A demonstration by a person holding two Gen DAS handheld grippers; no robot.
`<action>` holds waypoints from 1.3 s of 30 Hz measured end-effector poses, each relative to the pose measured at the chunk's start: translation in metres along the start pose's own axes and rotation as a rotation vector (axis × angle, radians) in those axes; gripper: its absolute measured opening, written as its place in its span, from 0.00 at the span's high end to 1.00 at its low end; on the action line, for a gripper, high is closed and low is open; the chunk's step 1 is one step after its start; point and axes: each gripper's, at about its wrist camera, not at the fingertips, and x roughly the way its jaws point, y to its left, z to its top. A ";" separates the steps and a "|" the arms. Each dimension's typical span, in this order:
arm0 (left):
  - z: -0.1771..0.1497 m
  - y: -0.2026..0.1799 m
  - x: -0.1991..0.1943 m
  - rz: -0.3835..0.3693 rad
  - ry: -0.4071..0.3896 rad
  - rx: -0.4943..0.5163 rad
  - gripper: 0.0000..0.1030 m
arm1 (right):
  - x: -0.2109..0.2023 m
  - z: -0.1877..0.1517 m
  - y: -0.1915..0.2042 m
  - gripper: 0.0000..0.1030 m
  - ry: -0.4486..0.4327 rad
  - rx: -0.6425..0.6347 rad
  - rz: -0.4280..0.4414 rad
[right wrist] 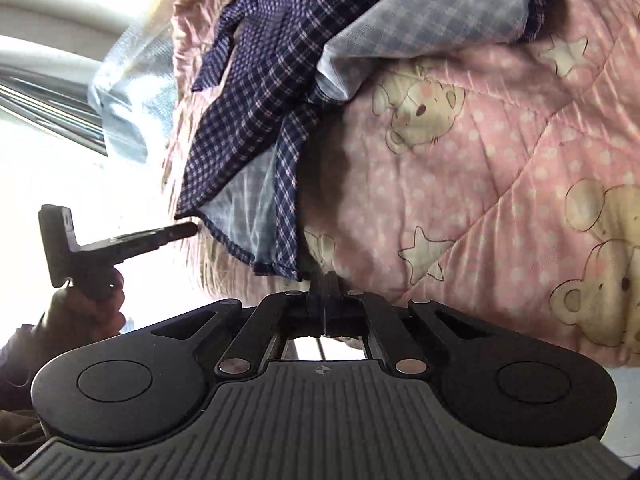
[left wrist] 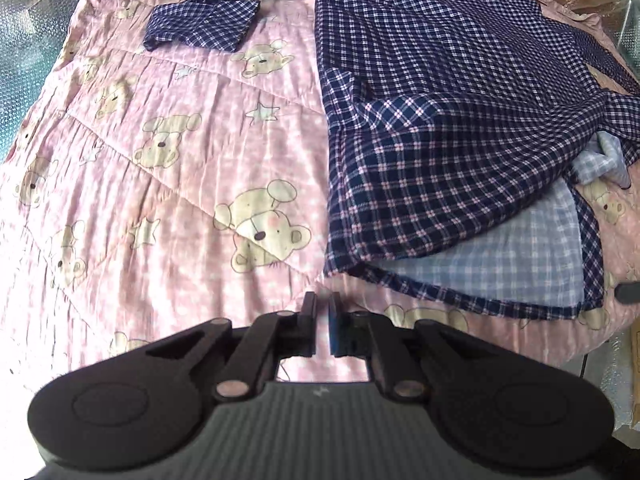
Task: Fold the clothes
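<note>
The pink bear quilt (left wrist: 168, 168) covers the bed. The checked shirt (left wrist: 440, 92) lies on it, stretching away from its bottom hem. The hem sits just beyond both tongs. The left tongs (left wrist: 322, 322) are almost closed and empty. The right tongs (right wrist: 325, 294) look closed, right at the hem corner; I cannot tell if they pinch it.

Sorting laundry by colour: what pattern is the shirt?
Navy check with pink-white lines on the shirt, paler inside; clearest in the left wrist view.

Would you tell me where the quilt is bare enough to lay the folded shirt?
Bare quilt lies left of the plaid shirt, below its spread sleeve. The right side is crowded by the shirt body.
</note>
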 end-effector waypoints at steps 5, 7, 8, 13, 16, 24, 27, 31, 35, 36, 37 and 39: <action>-0.007 -0.007 -0.044 -0.100 -0.103 0.060 0.79 | -0.070 0.030 -0.006 0.49 -0.251 -0.114 -0.219; -0.005 -0.016 -0.060 -0.159 -0.145 0.094 0.76 | -0.083 0.046 -0.022 0.46 -0.331 -0.103 -0.281; 0.000 -0.026 -0.061 -0.190 -0.157 0.111 0.74 | -0.082 0.055 -0.032 0.46 -0.341 -0.096 -0.279; 0.023 -0.100 -0.054 -0.280 -0.204 0.259 0.61 | -0.053 0.094 -0.059 0.58 -0.280 -0.031 -0.135; 0.032 -0.149 -0.047 -0.293 -0.248 0.382 0.51 | -0.054 0.104 -0.050 0.95 -0.250 0.064 -0.012; 0.047 -0.269 0.003 -0.147 -0.371 0.503 0.43 | -0.074 0.116 -0.050 0.96 -0.280 0.488 0.274; 0.060 -0.303 0.023 -0.003 -0.418 0.485 0.42 | -0.074 0.117 -0.058 0.96 -0.266 0.646 0.367; 0.071 -0.327 0.036 0.153 -0.439 0.457 0.52 | -0.074 0.123 -0.063 0.96 -0.220 0.751 0.435; 0.073 -0.320 0.017 0.237 -0.428 0.417 0.72 | -0.076 0.139 -0.070 0.94 -0.162 0.736 0.427; 0.070 -0.311 0.009 0.277 -0.429 0.378 0.71 | -0.077 0.143 -0.073 0.94 -0.146 0.724 0.422; 0.067 -0.302 0.000 0.317 -0.430 0.338 0.71 | -0.077 0.146 -0.075 0.94 -0.131 0.714 0.424; 0.060 -0.285 -0.016 0.334 -0.409 0.258 0.67 | -0.075 0.151 -0.079 0.94 -0.097 0.698 0.429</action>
